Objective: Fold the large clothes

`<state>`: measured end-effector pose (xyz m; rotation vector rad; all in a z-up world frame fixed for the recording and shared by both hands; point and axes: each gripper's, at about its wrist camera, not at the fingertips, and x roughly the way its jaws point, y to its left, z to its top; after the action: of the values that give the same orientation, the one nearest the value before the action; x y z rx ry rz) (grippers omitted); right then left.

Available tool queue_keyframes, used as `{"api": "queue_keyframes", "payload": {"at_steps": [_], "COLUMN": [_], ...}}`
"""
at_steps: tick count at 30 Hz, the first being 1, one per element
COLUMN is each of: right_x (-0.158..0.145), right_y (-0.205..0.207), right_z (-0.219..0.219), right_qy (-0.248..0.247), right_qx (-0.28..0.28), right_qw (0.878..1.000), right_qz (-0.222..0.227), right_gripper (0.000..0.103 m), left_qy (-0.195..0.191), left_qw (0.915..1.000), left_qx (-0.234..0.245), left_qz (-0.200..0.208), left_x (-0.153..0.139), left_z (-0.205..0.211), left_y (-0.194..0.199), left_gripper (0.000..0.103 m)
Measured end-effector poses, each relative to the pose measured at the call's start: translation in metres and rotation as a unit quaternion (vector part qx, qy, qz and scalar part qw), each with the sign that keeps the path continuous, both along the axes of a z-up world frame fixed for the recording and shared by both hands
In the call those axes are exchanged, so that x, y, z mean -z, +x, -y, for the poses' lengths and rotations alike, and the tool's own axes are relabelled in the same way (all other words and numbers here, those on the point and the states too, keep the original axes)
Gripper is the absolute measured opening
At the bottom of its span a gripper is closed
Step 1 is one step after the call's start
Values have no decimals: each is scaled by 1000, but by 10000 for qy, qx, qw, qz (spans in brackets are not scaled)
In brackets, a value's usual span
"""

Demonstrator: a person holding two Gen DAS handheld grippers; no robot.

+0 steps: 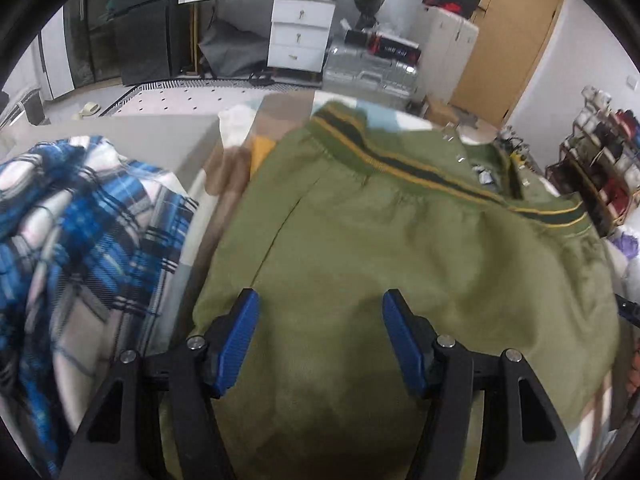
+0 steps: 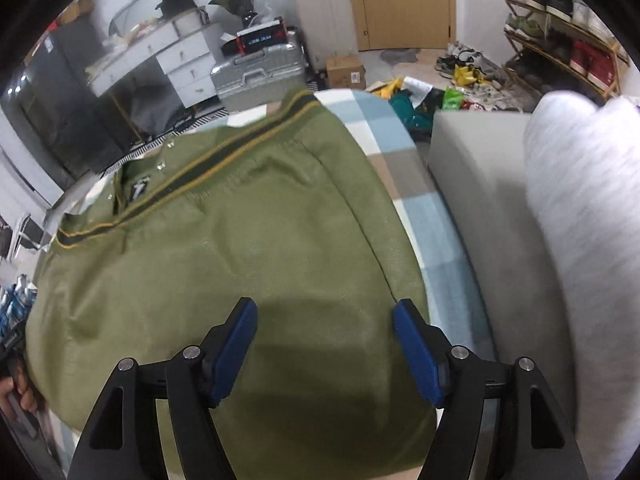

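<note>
An olive green jacket (image 1: 400,264) with a dark green and yellow striped ribbed hem lies folded flat on a checked blanket (image 2: 432,220). It also shows in the right wrist view (image 2: 224,256). My left gripper (image 1: 318,300) is open and empty, hovering just above the jacket's near left part. My right gripper (image 2: 326,308) is open and empty above the jacket's near right part, close to its right edge.
A blue and white plaid shirt (image 1: 80,232) lies bunched to the left of the jacket. A grey sofa section (image 2: 480,184) and a light grey cushion (image 2: 580,220) stand at the right. Beyond are a white desk (image 1: 288,20), a silver suitcase (image 2: 256,72) and shoe shelves (image 2: 560,28).
</note>
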<state>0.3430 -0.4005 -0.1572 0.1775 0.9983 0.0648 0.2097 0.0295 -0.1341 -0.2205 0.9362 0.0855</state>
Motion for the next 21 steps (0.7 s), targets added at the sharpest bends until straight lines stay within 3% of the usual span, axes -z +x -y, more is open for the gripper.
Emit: {"api": "queue_keyframes", "payload": {"at_steps": [1,2,6,17,21], "right_x": [5,12,19,18,11], "right_y": [3,6,2,-30,-37], "right_z": [-2,-3,-13,-9,-2], "right_qy": [7,-17,-151,-159,143], "right_qx": [-40,-82,-162,-420,-271], "right_qw": [10000,10000,9997,9986,9995], "right_qz": [13,10,-73,-276,-49], "right_gripper": [71,70,66,66,68], "left_qy": [187,373,708,667,225], "left_qw": [9997,9990,9974,9976,9997], "left_qx": [-135,-230,-146,155,37], "left_qz": [3,-3,-30,-108,50], "left_x": [2,0,1,-3,-13], "left_z": [-1,-2,-2,3,-8], "left_y": [-2,1,-16,-56,-53], "left_gripper": [27,19,4,1,1]}}
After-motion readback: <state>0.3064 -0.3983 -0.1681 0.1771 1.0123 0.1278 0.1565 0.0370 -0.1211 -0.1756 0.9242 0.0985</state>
